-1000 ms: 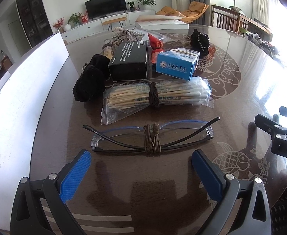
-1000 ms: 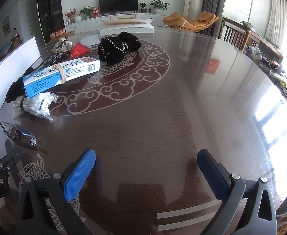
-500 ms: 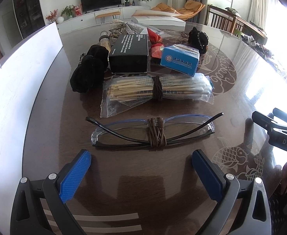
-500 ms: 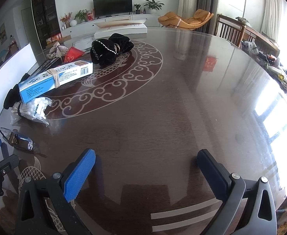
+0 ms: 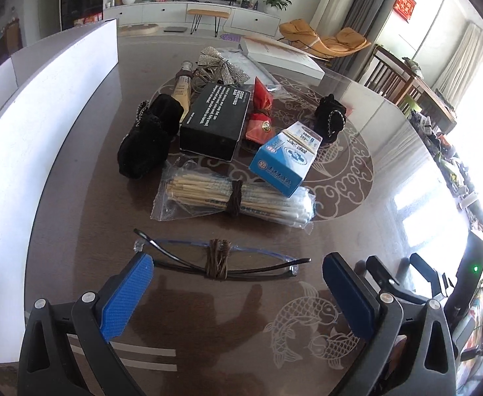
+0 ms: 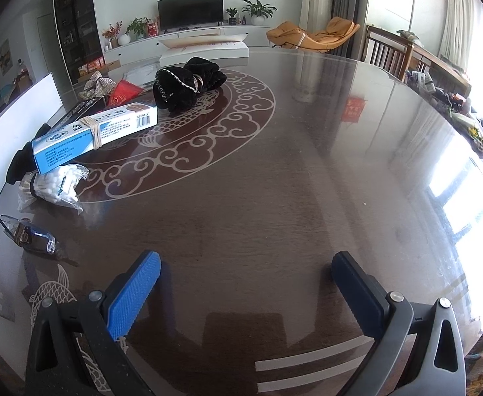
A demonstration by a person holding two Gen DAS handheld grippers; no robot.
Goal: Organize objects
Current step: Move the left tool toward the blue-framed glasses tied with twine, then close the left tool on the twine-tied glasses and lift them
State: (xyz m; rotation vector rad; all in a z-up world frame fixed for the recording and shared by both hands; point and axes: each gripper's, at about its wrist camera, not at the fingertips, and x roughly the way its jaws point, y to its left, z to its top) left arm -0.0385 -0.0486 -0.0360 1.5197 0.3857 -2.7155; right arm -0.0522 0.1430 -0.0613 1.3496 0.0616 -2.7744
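Note:
Folded glasses (image 5: 218, 259) tied with brown twine lie just beyond my left gripper (image 5: 238, 290), which is open and empty, its blue pads on either side of them. Behind the glasses lie a bag of cotton swabs (image 5: 238, 196), a blue box (image 5: 286, 158), a black box (image 5: 215, 120), a black pouch (image 5: 149, 138) and a red pouch (image 5: 259, 112). My right gripper (image 6: 248, 290) hangs open over bare table. At its far left I see the glasses (image 6: 32, 236), the swabs (image 6: 56, 184) and the blue box (image 6: 96, 133).
A white board (image 5: 43, 109) stands along the table's left side. A second black pouch (image 5: 330, 118) and a silver bow (image 5: 221, 62) lie further back. A flat white box (image 6: 205, 49) sits at the far edge. The dark round table (image 6: 307, 181) stretches right.
The left gripper has moved forward and turned right, so the glasses now lie close between its fingertips. The right gripper's view has shifted slightly. Nothing was gripped.

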